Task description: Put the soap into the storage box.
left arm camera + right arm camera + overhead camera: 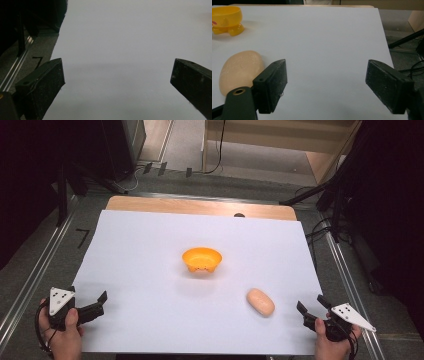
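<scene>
Orange bowl (pixel 202 258), upright, mid-sheet.

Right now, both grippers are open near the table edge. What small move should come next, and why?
Probably move the right gripper left toward the peach-coloured oval piece. It lies beside that gripper's open jaws, not between them, while the left gripper is farther away. The orange bowl is empty.

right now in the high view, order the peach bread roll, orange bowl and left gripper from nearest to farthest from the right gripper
1. Peach bread roll, just to the left of the right gripper.
2. Orange bowl, mid-sheet, farther back.
3. Left gripper, at the sheet's opposite near corner.
</scene>
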A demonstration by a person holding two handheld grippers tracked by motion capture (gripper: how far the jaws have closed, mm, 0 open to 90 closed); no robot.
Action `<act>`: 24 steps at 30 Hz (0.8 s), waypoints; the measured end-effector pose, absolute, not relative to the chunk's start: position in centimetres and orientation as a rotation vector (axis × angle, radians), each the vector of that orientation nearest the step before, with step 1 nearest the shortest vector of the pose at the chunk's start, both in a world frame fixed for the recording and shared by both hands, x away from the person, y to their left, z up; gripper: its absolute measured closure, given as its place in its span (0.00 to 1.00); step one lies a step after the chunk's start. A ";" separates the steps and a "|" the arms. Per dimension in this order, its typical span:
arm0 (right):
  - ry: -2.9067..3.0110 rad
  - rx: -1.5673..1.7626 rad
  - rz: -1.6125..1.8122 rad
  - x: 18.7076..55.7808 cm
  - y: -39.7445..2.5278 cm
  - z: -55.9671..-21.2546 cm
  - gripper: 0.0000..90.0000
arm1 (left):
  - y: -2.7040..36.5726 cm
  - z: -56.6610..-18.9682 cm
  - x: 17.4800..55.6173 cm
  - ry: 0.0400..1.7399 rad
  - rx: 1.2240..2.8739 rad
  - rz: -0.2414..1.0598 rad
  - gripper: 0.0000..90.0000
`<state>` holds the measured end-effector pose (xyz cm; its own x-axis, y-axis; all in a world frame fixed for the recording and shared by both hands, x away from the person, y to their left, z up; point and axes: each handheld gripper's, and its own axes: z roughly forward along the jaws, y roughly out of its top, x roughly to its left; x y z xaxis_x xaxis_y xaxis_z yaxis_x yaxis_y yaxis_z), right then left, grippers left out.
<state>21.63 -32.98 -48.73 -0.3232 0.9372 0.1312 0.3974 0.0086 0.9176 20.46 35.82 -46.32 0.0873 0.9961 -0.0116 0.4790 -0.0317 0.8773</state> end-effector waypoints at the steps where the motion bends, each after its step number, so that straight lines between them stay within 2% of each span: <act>1: 1.747 1.376 1.308 21.6 -33.0 -48.7 0.24 | 35.8 -46.3 20.4 1.489 1.614 0.872 0.00; 10: 1.821 1.376 1.261 21.8 -32.2 -48.5 0.27 | 35.8 -46.3 20.5 1.491 1.619 0.865 0.00; 13: 1.919 1.359 1.245 22.2 -31.4 -48.0 0.33 | 35.8 -46.3 20.5 1.490 1.622 0.866 0.00; 24: 2.123 1.374 1.090 24.0 -29.3 -46.8 0.34 | 35.7 -46.3 20.5 1.485 1.629 0.871 0.00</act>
<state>23.97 -29.25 -46.79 -0.4465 0.8904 0.0886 0.5911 0.2192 0.7763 20.52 35.73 -46.34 0.0941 0.9956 -0.0035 0.4833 -0.0426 0.8744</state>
